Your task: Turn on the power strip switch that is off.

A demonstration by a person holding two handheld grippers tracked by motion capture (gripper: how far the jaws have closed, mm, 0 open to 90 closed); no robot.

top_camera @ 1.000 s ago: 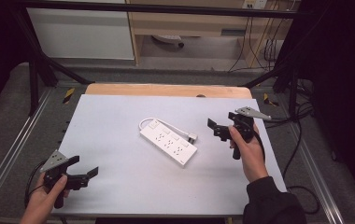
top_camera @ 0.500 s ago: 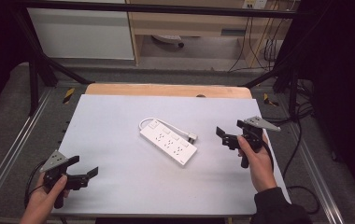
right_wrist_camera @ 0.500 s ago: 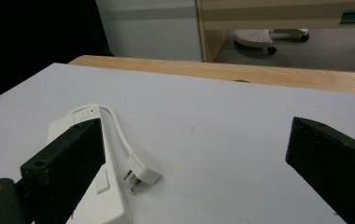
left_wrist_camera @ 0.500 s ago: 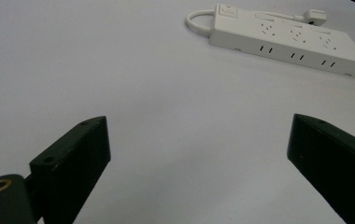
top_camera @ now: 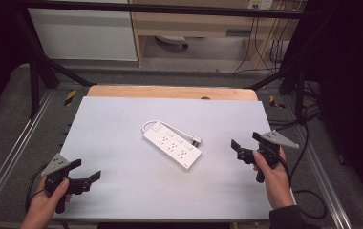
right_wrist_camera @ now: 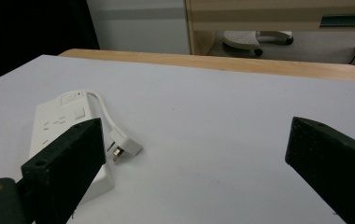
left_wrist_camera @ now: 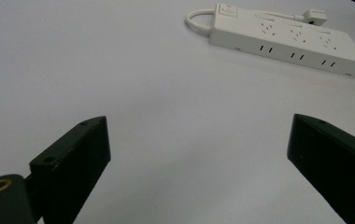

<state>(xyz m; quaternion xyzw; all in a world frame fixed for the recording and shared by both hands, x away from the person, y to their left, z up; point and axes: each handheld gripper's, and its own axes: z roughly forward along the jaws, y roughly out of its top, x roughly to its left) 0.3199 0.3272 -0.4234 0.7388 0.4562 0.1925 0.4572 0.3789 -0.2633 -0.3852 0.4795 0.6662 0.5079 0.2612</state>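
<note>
A dim workroom with pale cabinets and loose cables at the far side frames a table [top_camera: 122, 119] covered by a plain white sheet, its wooden edge showing along the far rim. Near the middle of the table lies a white power strip [top_camera: 172, 145], flat and set on a diagonal, with its short cord [top_camera: 147, 125] looping off the far-left end and running back along the far side to the plug [top_camera: 197, 140], which rests just beside the strip's body. The left tool [top_camera: 85, 176] hovers over the near-left corner, jaws wide apart and empty, well apart from the strip. The right tool [top_camera: 244, 147] hangs at the right edge, jaws likewise spread with nothing between them, nearer the strip but not touching it. The strip looks a rigid plastic bar, light and smooth, likely to slide on the sheet if nudged; gripping across its narrow width near the middle should hold it best. The cord is springy and may drag the plug along
</note>
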